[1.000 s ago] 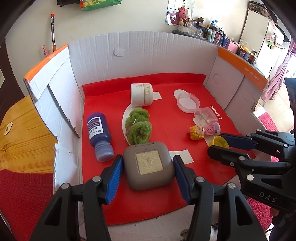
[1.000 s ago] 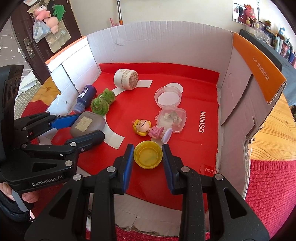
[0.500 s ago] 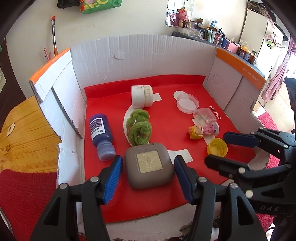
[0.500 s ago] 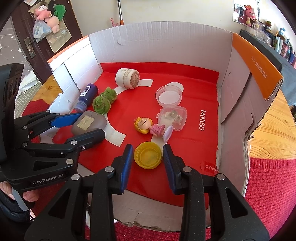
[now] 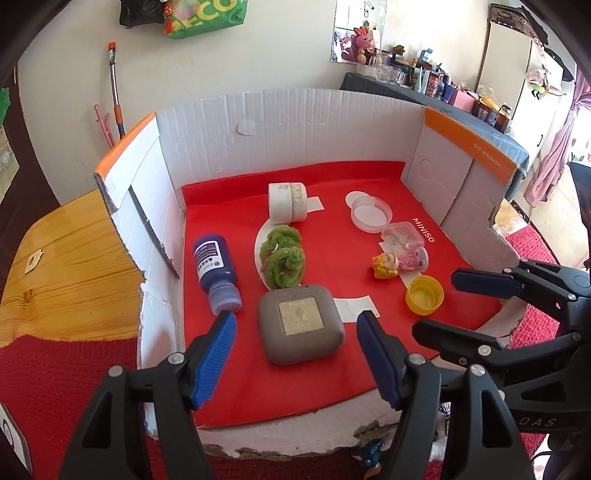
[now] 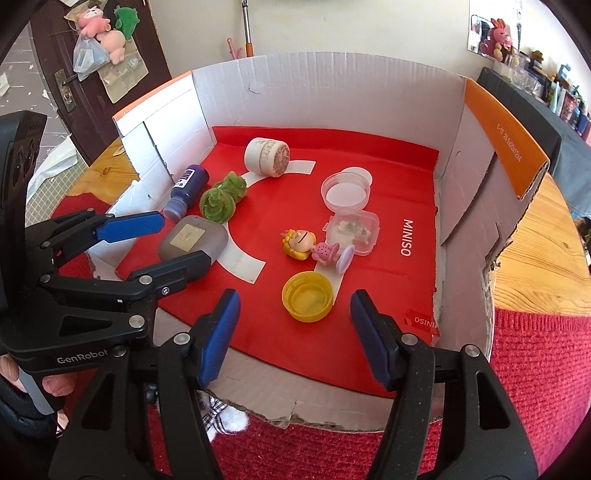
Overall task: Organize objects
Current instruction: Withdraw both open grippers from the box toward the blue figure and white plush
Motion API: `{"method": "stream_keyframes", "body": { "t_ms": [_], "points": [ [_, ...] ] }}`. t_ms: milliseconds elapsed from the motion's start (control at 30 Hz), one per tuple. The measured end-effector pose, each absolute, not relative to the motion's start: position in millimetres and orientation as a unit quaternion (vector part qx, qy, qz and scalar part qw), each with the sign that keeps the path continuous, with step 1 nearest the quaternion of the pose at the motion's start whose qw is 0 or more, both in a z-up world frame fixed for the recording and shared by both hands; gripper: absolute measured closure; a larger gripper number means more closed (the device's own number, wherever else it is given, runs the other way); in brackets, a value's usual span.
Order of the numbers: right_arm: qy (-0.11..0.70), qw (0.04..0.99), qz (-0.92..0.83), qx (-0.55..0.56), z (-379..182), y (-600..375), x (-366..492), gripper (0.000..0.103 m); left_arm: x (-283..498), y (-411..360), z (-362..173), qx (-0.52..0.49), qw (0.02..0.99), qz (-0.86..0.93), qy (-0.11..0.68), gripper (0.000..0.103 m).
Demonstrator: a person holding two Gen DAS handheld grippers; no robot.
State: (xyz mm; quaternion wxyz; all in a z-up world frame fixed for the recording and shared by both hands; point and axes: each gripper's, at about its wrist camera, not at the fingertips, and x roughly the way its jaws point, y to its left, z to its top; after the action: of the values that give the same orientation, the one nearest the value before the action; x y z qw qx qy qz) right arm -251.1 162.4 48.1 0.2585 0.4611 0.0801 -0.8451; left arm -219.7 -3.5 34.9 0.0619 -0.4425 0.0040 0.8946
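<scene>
A home: plush toys [image 6: 101, 31] on the door, cluttered shelf [image 5: 424, 79].

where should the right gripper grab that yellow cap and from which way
Across its round side wall, one of the fingers on each side, coming straight ahead and down from the near edge. The yellow cap lies flat with its open side up, directly in line with the open right gripper. The doll sits just behind, so stop short of it.

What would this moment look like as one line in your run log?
left gripper: open, before grey case | right gripper: open, before yellow cap | nothing held
</scene>
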Motion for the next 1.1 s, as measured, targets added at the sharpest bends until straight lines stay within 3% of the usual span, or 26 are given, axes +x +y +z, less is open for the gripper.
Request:
{"method": "stream_keyframes", "body": {
  "t_ms": [200, 367, 733, 1100],
  "points": [
    [0.083, 0.26, -0.85, 0.451, 57, 164, -239, 0.036, -210, -5, 42, -0.434, 0.057, 0.899, 0.003, 0.033],
    [0.083, 0.26, -0.854, 0.444, 63, 166, -230, 0.035, -201, -6, 47, -0.426, 0.053, 0.903, 0.003, 0.028],
    [0.081, 0.258, -0.861, 0.431, 72, 172, -212, 0.021, -184, -6, 58, -0.411, 0.044, 0.911, 0.001, 0.014],
    [0.084, 0.258, -0.867, 0.418, 81, 177, -192, 0.014, -164, -2, 67, -0.396, 0.039, 0.917, 0.006, 0.005]
  ]
}}
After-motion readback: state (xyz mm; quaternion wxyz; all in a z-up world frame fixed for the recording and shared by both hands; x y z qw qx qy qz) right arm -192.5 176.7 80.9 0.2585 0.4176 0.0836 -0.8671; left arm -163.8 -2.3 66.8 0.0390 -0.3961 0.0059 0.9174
